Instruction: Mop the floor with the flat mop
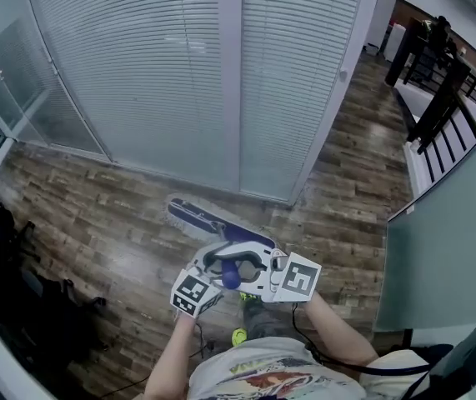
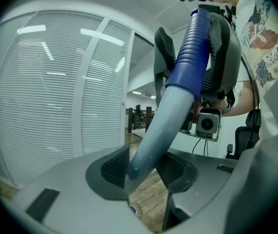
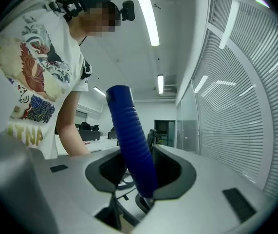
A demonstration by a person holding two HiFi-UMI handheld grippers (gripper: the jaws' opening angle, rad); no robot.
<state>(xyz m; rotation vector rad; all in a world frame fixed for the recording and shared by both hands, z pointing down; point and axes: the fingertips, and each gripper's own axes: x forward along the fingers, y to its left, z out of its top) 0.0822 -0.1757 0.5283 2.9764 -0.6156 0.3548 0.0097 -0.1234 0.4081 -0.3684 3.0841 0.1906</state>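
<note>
- On the wooden floor [image 1: 96,215], head view, the flat mop [image 1: 197,217] lies near the blinds [image 1: 154,73].
- Left gripper view: left gripper [image 2: 144,168] clamps its grey pole [image 2: 156,128].
- Right gripper view: right gripper [image 3: 141,172] clamps the blue ribbed grip [image 3: 129,133].

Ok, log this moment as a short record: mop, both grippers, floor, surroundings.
mop head: down on the floor, close to the blinds
handle: grey pole, slanting up toward the person
blue grip: ribbed, at the handle's top end
left gripper: closed on the grey part of the handle
right gripper: closed on the blue grip, higher up the handle
floor: wood-look planks
blinds: shut, behind a glass wall
</note>
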